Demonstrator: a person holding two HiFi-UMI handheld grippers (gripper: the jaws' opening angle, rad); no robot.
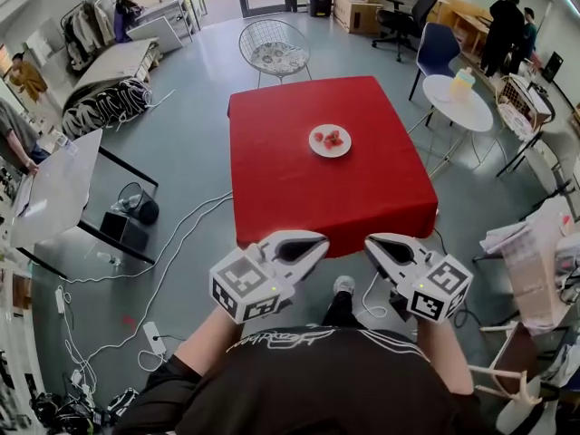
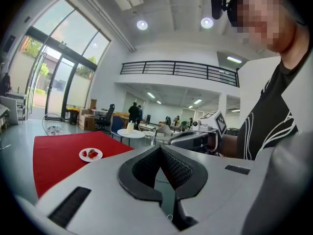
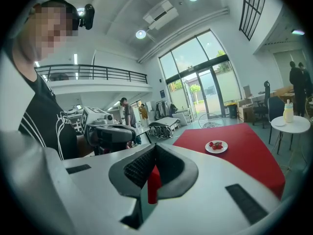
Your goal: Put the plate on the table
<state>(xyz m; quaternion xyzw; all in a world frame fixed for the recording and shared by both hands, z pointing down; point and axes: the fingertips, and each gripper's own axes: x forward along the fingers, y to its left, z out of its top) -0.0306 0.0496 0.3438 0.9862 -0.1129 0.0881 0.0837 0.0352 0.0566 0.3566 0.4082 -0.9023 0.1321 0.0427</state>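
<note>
The white plate sits flat on the red-clothed surface, a little right of its middle and well clear of every edge. A few red strawberry pieces lie on it. Both tools hang back at the person's chest, off the near edge and well apart from the plate. The left claw is pressed together with nothing between its pads, and the left gripper view shows the jaws meeting at their tips. The right claw is likewise pressed together and empty, with only a sliver of red cloth showing behind its jaws. By the look of it, the placing step is done and this is the rest at the end. Nothing more seems called for than holding both claws away from the surface so the plate is not nudged.
</note>
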